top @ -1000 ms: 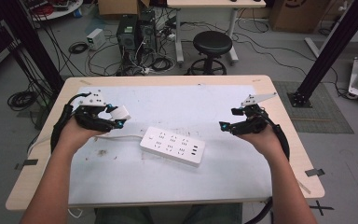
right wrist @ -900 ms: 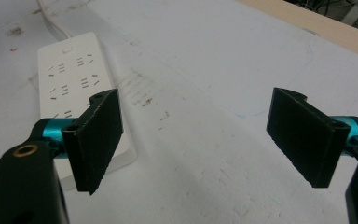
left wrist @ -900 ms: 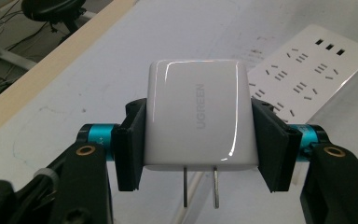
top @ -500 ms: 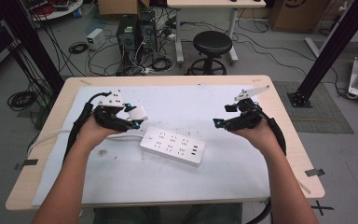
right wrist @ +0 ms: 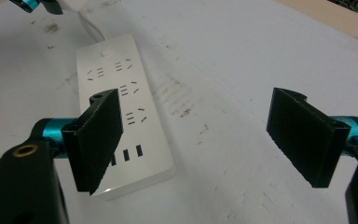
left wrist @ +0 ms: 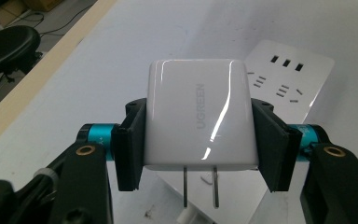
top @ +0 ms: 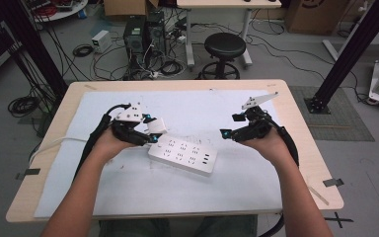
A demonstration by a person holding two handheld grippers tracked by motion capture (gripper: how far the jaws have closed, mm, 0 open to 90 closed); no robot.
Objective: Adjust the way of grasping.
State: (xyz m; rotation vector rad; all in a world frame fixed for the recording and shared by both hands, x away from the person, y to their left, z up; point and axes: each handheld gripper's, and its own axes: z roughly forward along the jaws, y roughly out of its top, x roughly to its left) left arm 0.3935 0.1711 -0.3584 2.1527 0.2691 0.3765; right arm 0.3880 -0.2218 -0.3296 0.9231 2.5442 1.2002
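- Fingers (left wrist: 130, 149) of left gripper (top: 150, 132) clamped on both sides of white charger (left wrist: 199, 120) — "UGREEN" on its face, two flat prongs bare at the near end.
- Held clear of the surface, just over the left end of white power strip (top: 182, 155).
- Strip flat mid-desk (top: 296, 123), angled, nearer the front edge at its right end; cord (top: 54, 144) off toward the left edge.
- Right gripper (top: 229, 126) toward the right edge — jaws spread wide, holding nothing, aimed at the strip's USB end (right wrist: 126, 154).

Grey floor (top: 276, 59) strewn with cables, black stool (top: 224, 47), perhaps computer towers (top: 145, 32) beyond wooden table (top: 296, 123).
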